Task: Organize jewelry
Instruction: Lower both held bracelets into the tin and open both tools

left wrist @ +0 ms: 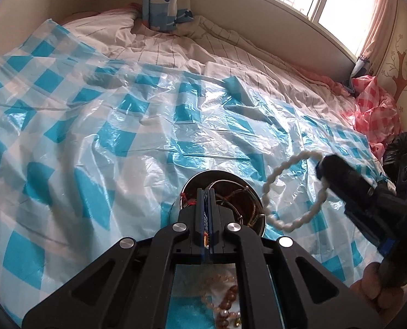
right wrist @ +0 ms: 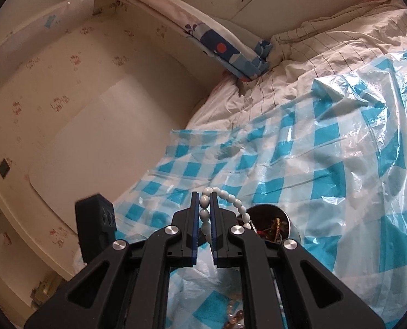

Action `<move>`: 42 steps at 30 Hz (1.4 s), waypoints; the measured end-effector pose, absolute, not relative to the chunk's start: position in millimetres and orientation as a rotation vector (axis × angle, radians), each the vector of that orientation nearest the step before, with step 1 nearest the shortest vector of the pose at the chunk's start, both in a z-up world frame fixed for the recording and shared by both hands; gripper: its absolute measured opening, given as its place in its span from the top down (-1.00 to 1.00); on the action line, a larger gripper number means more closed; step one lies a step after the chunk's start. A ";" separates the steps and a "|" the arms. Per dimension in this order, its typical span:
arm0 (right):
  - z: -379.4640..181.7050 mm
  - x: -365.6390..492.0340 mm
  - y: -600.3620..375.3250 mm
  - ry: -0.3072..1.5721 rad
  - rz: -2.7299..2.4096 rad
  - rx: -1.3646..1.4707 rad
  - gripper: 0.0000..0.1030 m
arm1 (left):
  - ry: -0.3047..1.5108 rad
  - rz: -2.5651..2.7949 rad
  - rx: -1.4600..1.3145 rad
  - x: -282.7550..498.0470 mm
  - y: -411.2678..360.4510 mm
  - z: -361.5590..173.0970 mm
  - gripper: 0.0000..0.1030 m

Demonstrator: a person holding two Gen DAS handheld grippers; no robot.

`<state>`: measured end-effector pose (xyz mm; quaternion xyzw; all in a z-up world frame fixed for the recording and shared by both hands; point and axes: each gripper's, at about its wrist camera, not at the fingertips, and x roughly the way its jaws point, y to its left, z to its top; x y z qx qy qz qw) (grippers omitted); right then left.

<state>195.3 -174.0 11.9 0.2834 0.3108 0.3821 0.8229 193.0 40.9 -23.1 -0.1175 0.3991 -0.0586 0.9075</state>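
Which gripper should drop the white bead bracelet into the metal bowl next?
Right. The right gripper already pinches the white bead bracelet beside the metal bowl; the left gripper is shut over it.

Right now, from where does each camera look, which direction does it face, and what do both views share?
Left wrist: sits behind the left gripper, shut on the round metal bowl's rim, facing the window; the right gripper and a hand show.
Right wrist: sits behind the right gripper, shut on the white beaded bracelet, facing the cream wall.
Shared: bowl, bracelet, blue-checked plastic sheet.
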 end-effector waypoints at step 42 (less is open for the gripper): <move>-19.2 190.1 -131.4 0.776 0.705 0.299 0.14 | 0.771 0.014 -0.203 169.5 58.9 -17.6 0.39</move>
